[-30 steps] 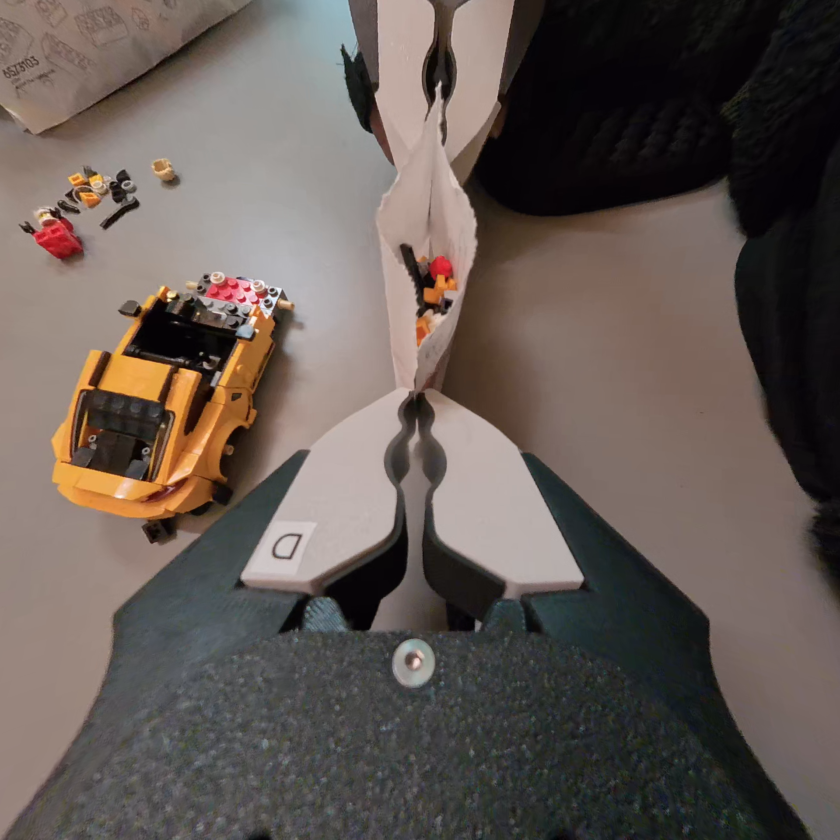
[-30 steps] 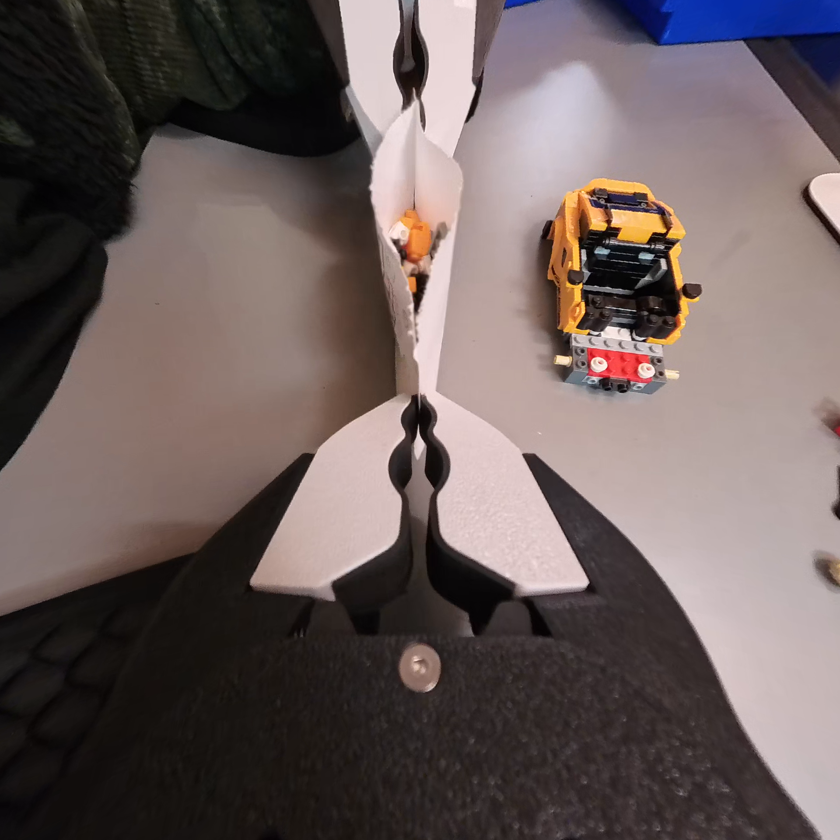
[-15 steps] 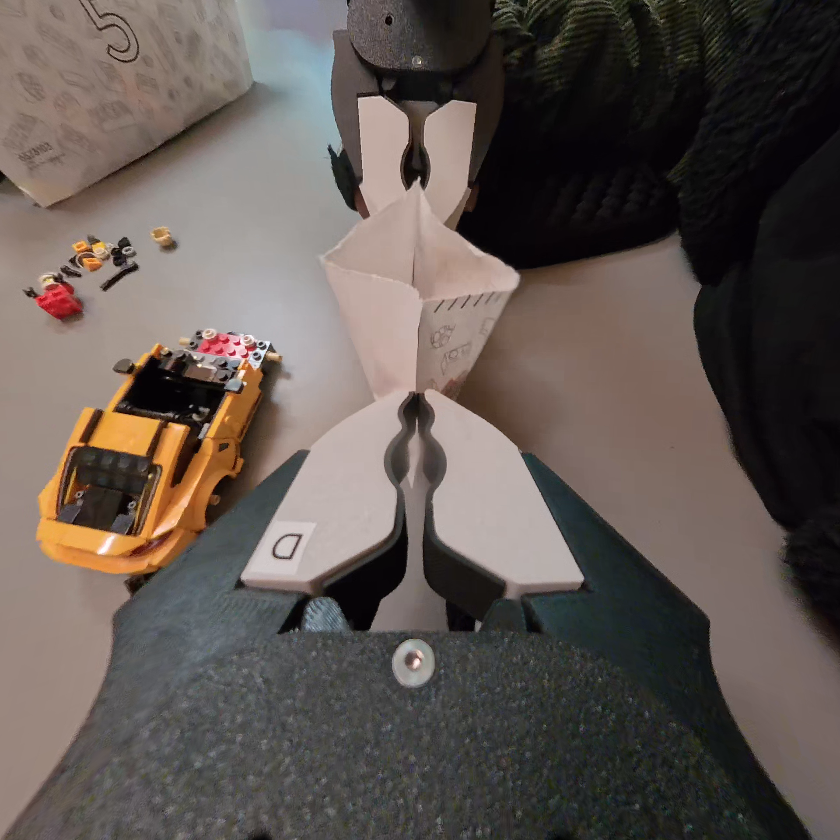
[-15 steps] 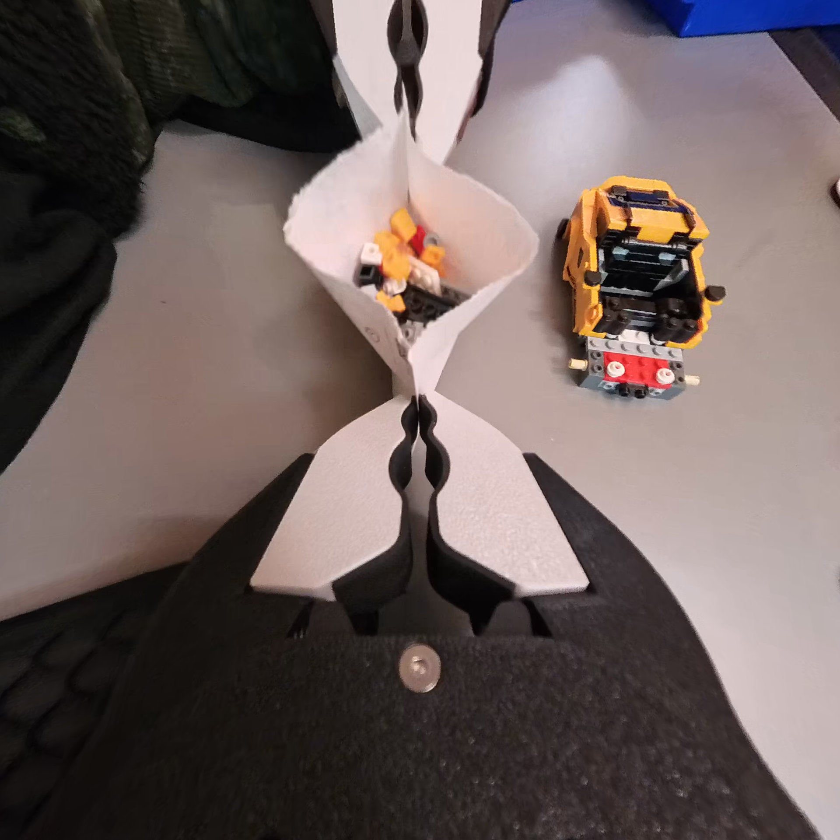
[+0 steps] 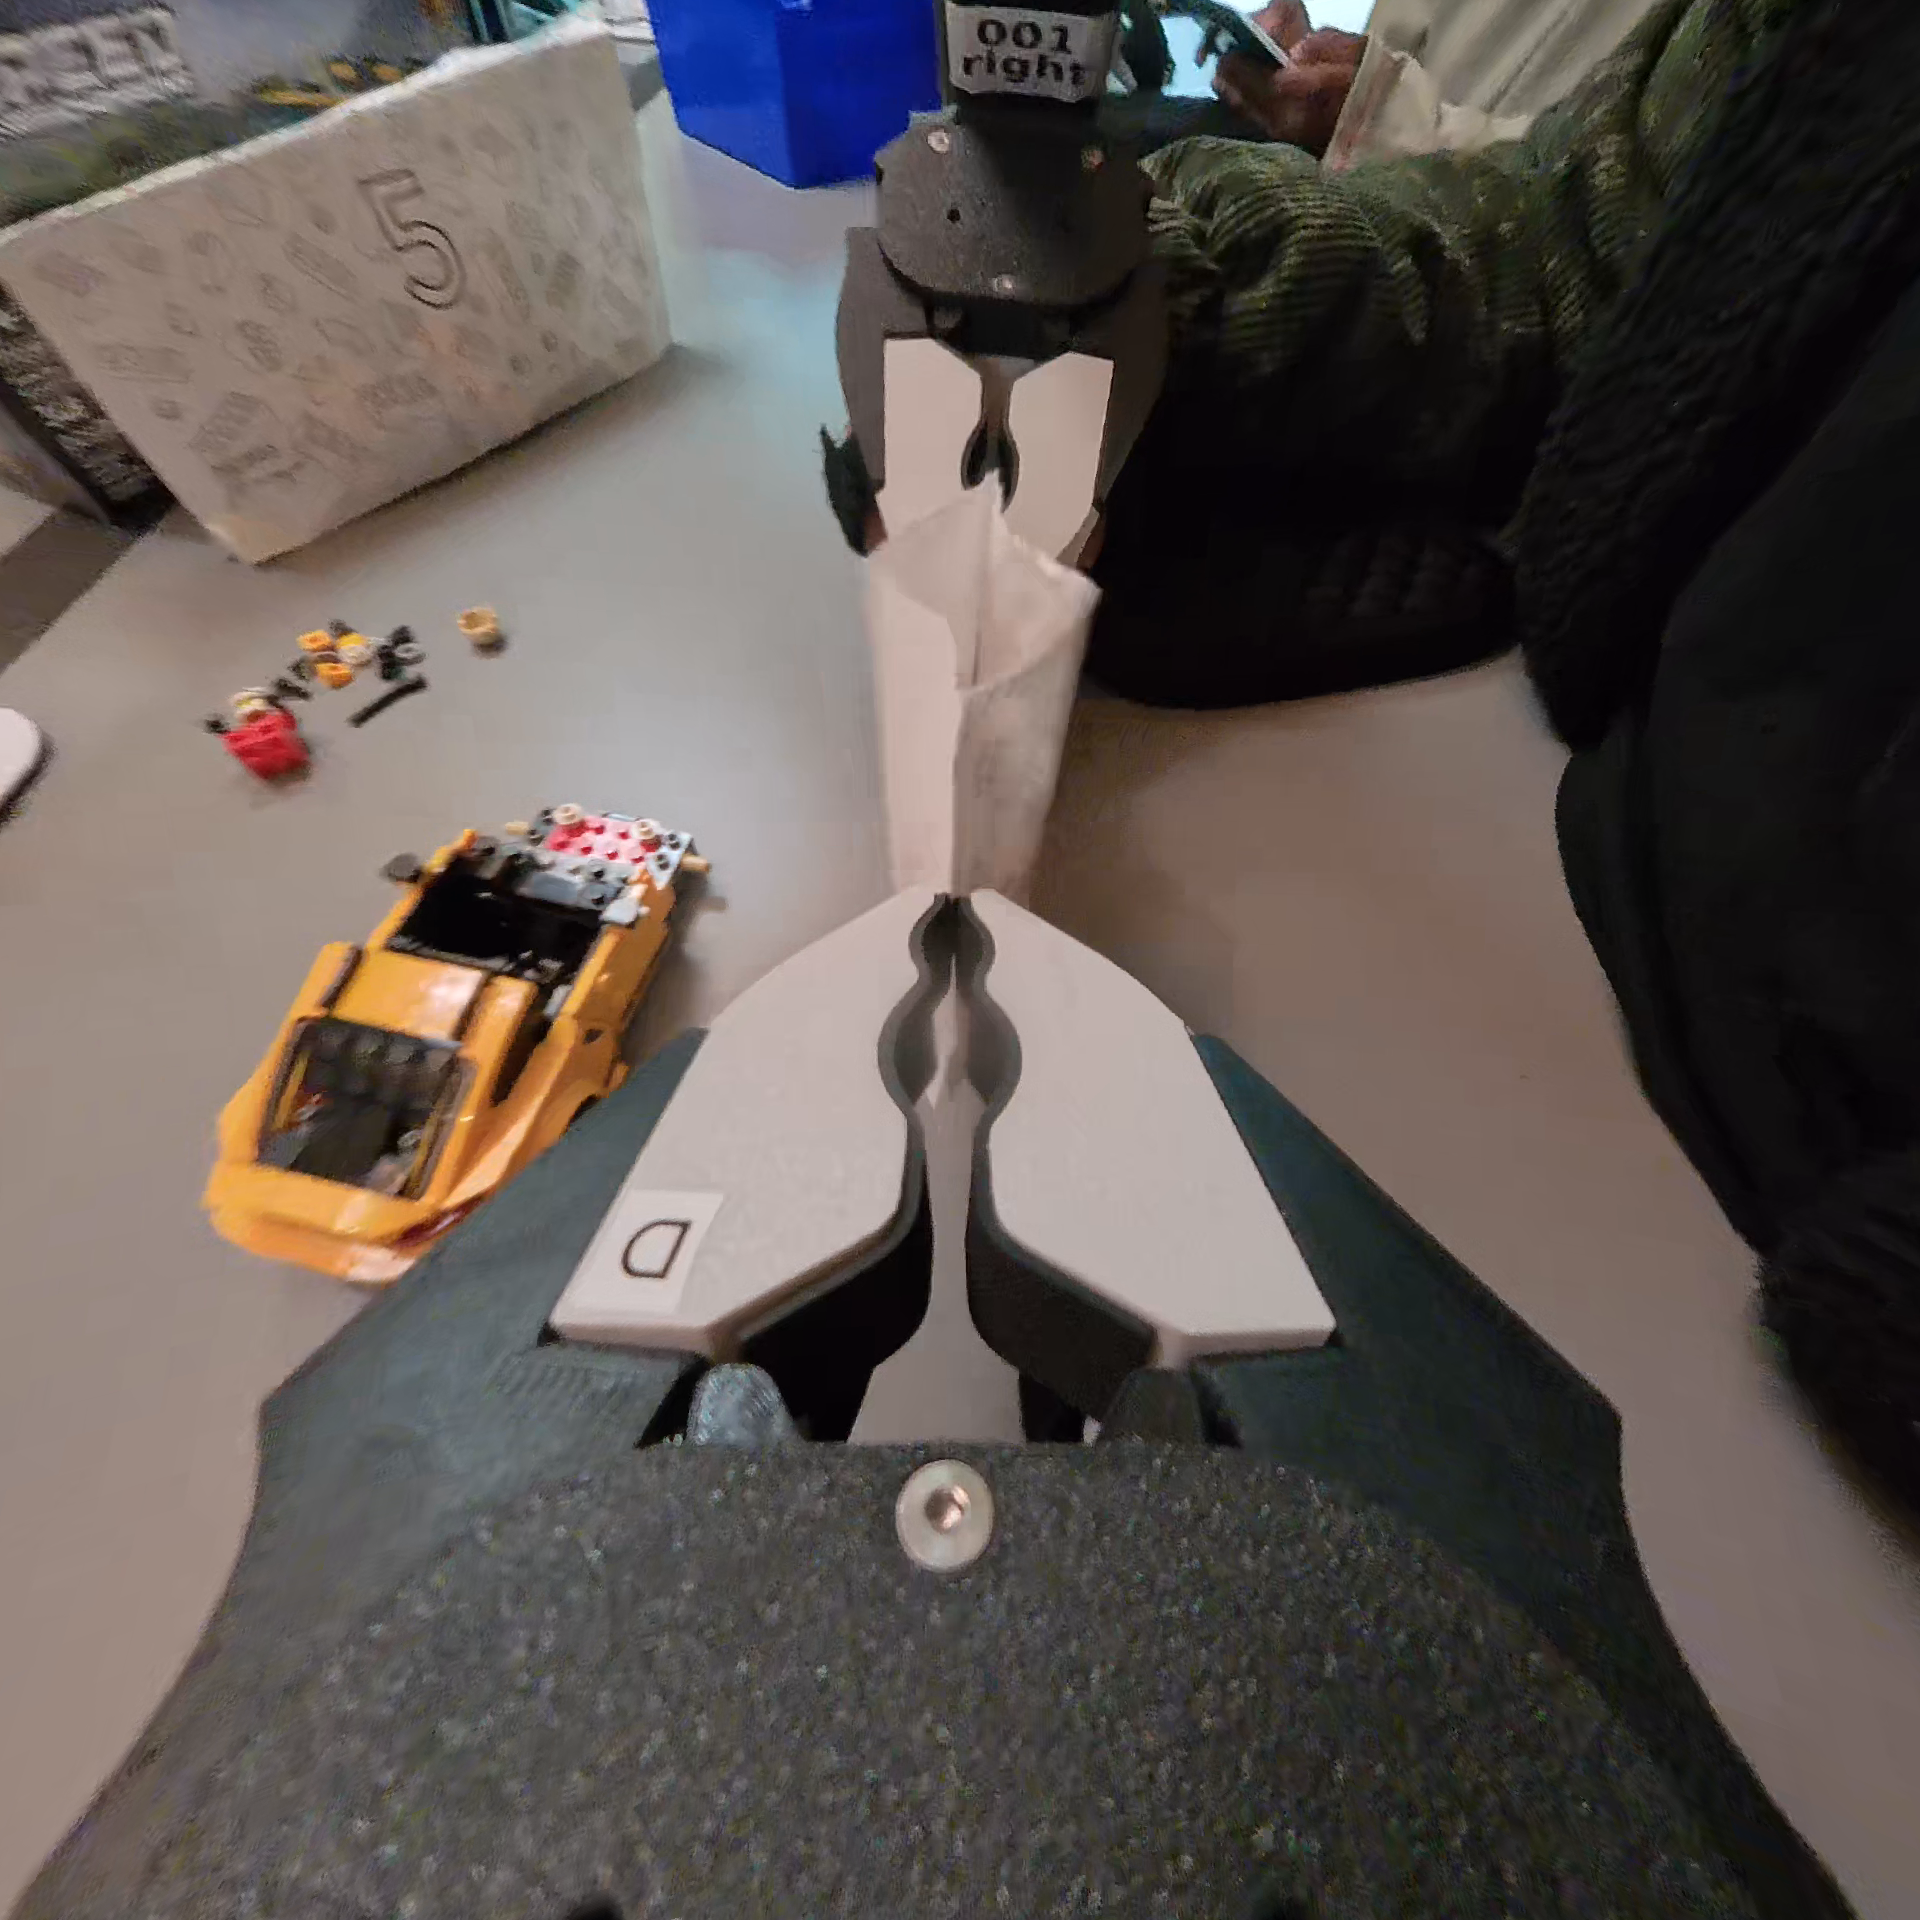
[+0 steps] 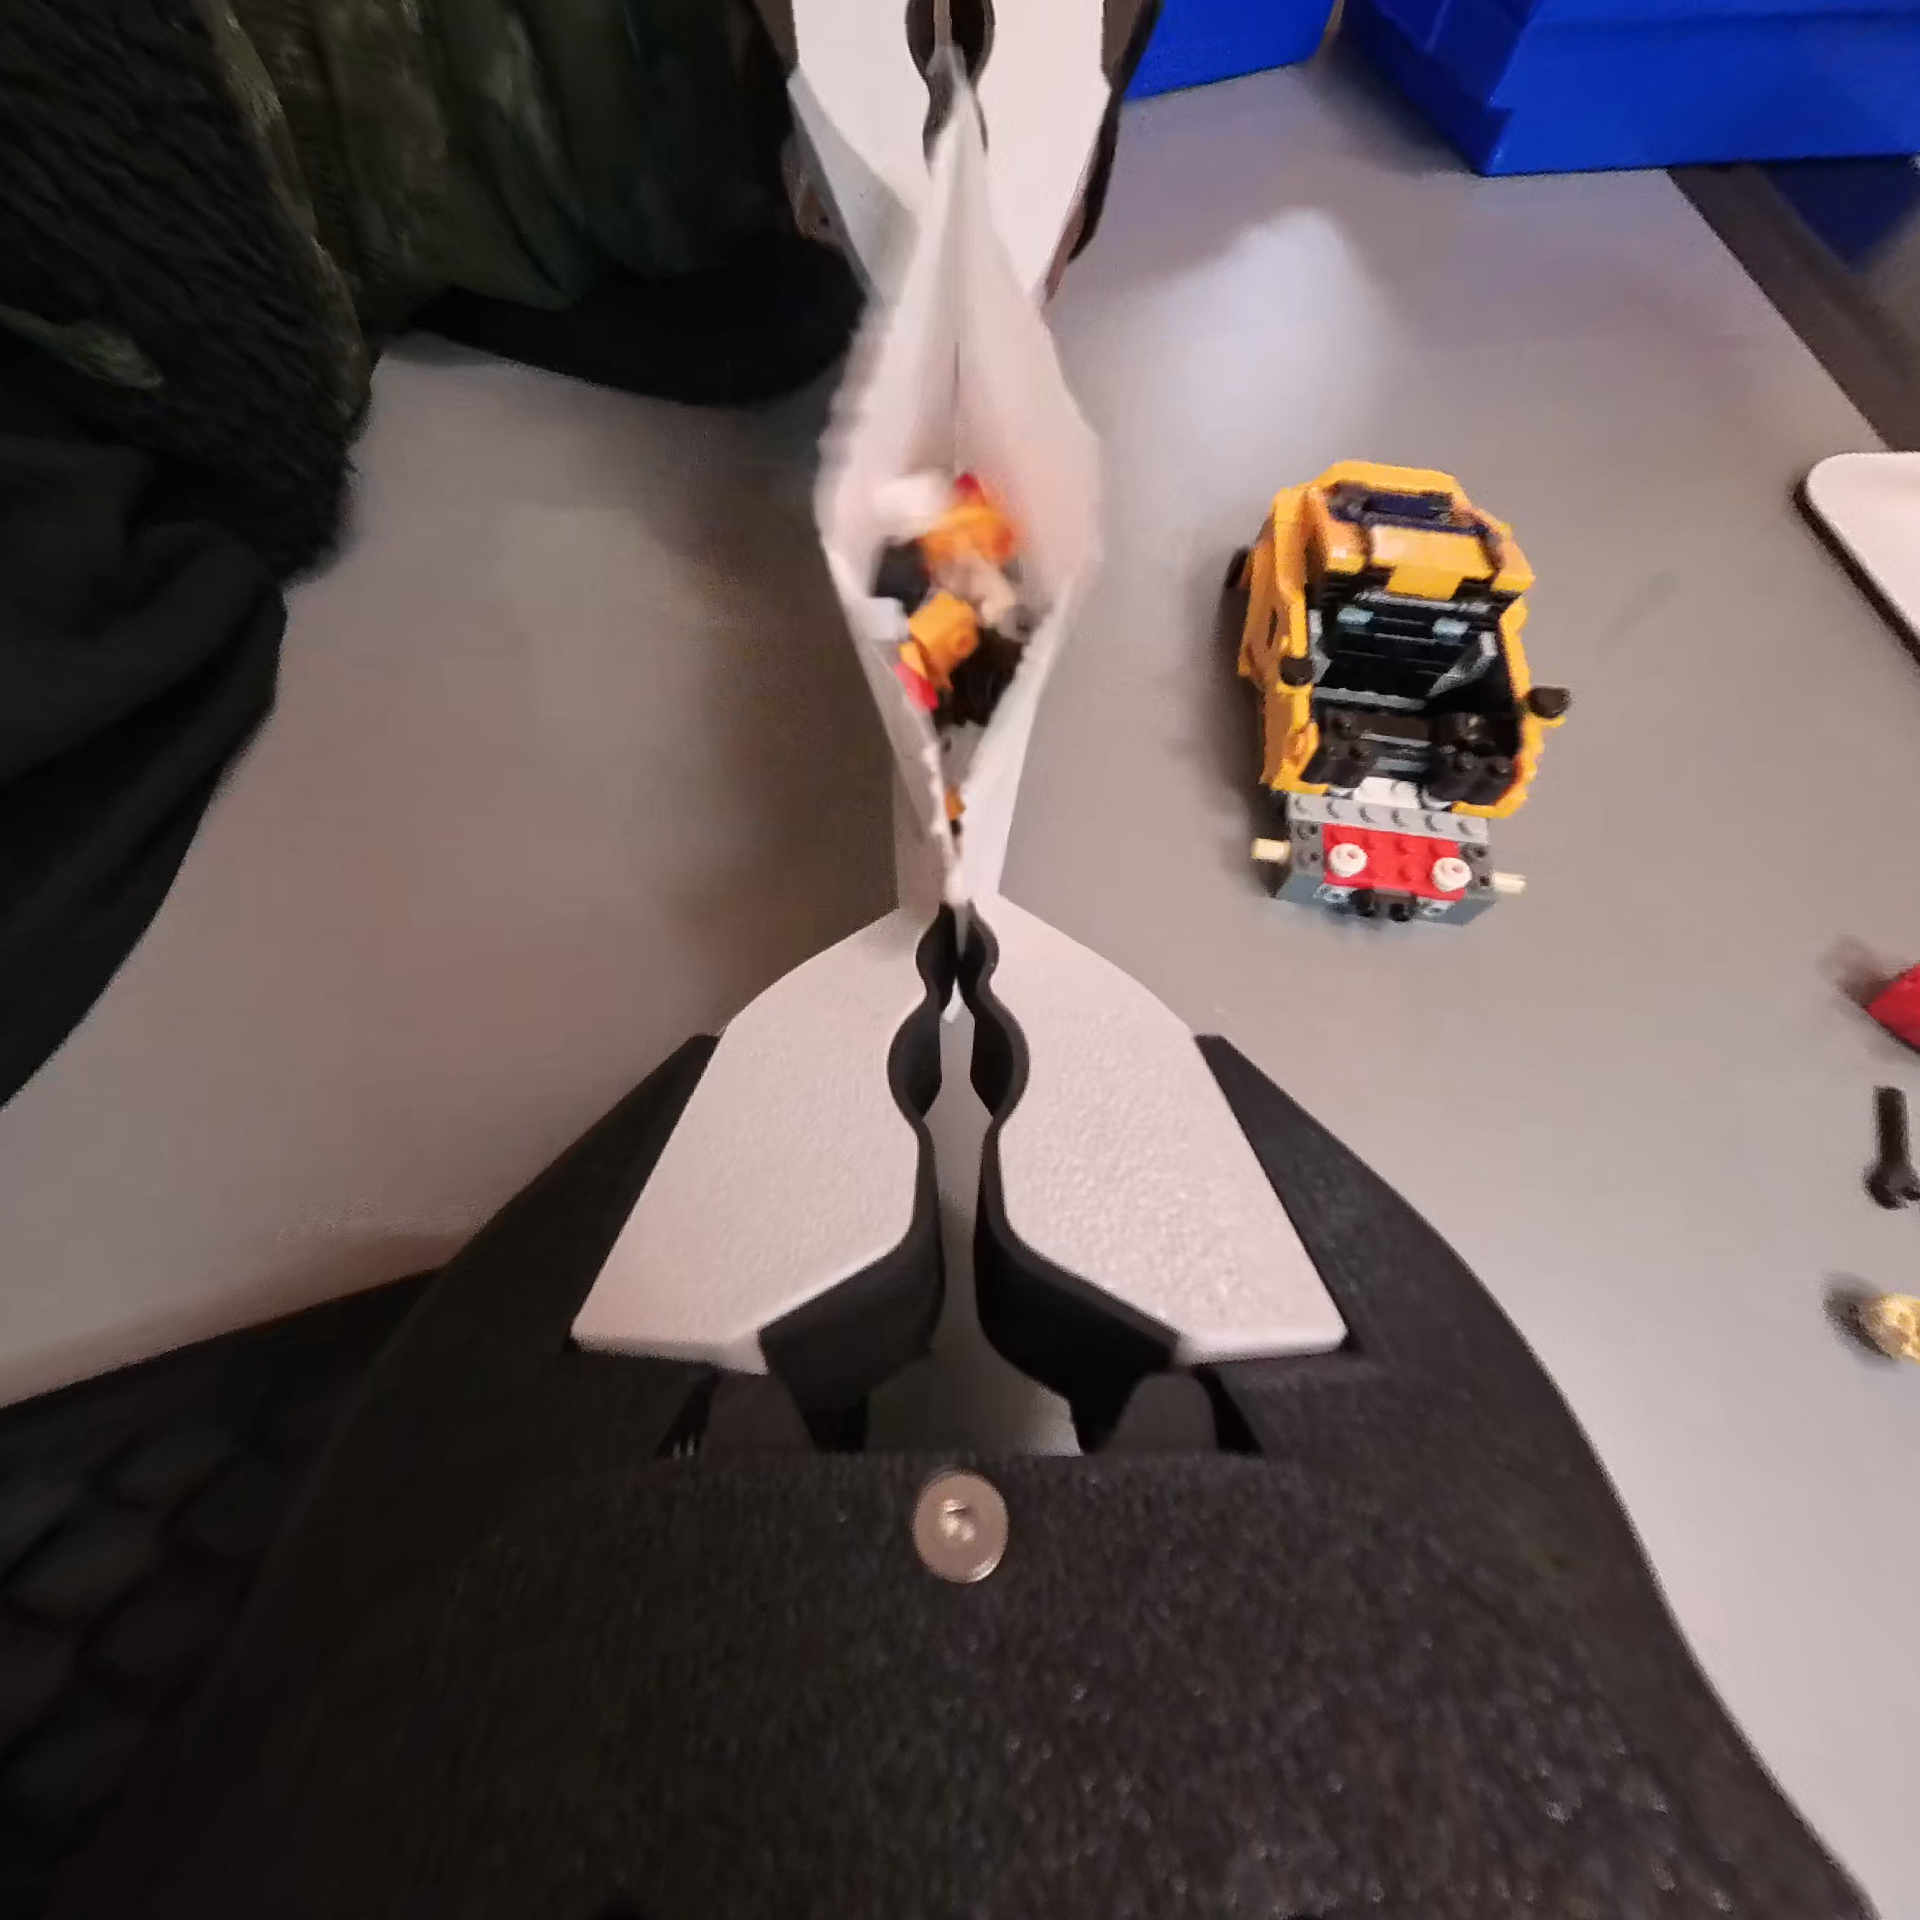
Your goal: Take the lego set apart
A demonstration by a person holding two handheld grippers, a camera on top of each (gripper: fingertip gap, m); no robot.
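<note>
A small white paper bag (image 5: 971,717) hangs between my two grippers, each pinching one top edge. My left gripper (image 5: 951,914) is shut on the near edge; my right gripper (image 5: 992,488) faces it, shut on the far edge. In the right wrist view the right gripper (image 6: 958,920) holds the bag (image 6: 1039,436), whose mouth shows loose orange, black, red and white bricks (image 6: 951,613); the left gripper (image 6: 951,52) is at the top. The partly stripped yellow lego car (image 5: 457,1039) lies on the grey table, left of the bag, and shows in the right wrist view (image 6: 1387,675) too.
Loose small pieces (image 5: 322,675) lie beyond the car, some showing in the right wrist view (image 6: 1891,1153). A large white printed bag (image 5: 332,301) and a blue bin (image 5: 800,83) stand at the back. A person's dark green sleeves (image 5: 1558,364) border the table. My hands' fingertips stand some 11 cm from each other.
The bag's mouth widened as the grippers came together, then was pulled narrow again as they drew apart. The left gripper's view tilted up, showing more of the table's back.
</note>
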